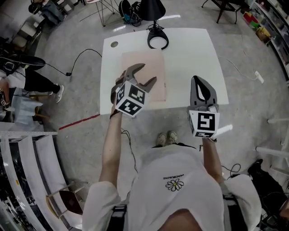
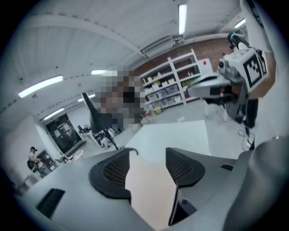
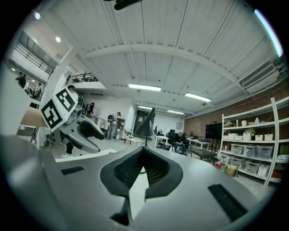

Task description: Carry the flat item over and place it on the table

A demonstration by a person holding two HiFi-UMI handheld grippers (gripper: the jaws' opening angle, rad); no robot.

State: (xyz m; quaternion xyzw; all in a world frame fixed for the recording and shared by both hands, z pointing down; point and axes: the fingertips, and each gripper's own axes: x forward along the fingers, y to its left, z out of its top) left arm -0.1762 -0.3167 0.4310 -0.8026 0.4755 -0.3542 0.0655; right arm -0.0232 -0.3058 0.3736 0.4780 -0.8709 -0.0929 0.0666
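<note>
A flat pale pink board [image 1: 153, 63] lies over the middle of the white table [image 1: 189, 58]. My left gripper [image 1: 148, 73] hangs over the board's near left part with its jaws apart. In the left gripper view the board [image 2: 151, 189] shows in the gap of the left gripper [image 2: 150, 155], and neither pad presses on it. My right gripper [image 1: 197, 80] is held over the table's near right edge, away from the board. In the right gripper view the right gripper [image 3: 143, 151] has its tips together with nothing between them.
A black lamp [image 1: 153, 13] with a round base [image 1: 158, 41] stands at the table's far edge. A small round disc [image 1: 114, 44] sits at the far left corner. A cable [image 1: 81, 56] and a red tape line [image 1: 79, 121] cross the floor on the left, near a seated person [image 1: 27, 79].
</note>
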